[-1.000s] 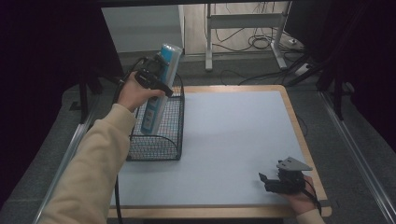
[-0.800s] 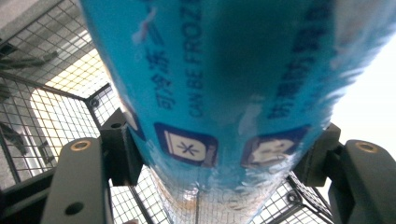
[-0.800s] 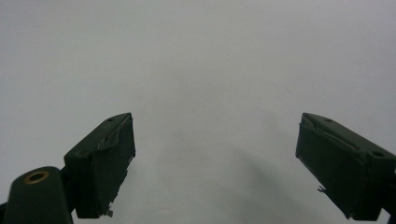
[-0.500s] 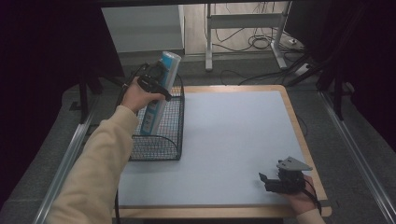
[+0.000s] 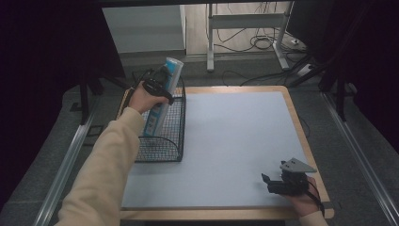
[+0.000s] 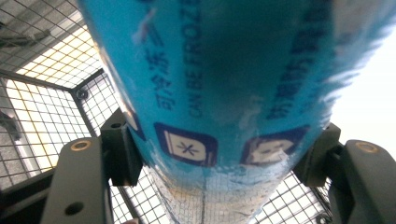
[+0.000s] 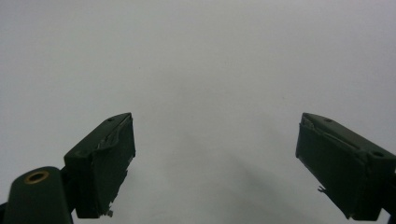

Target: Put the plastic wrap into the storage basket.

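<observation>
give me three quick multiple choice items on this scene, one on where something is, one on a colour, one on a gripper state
1. Where does the wire basket stand?
A. at the table's left edge
B. at the table's middle
C. on the floor

2. What colour is the package in the left hand-held gripper?
A. red
B. blue
C. yellow

3. How do the jaws of the right hand-held gripper stand?
A. shut on the package
B. shut on the basket's wire
C. open, with nothing between them

Answers:
1 A, the high view shows the basket on the left side of the table.
2 B, the left gripper view shows blue wrapping clamped between the jaws.
3 C, the right gripper view shows them apart over bare surface.
</observation>
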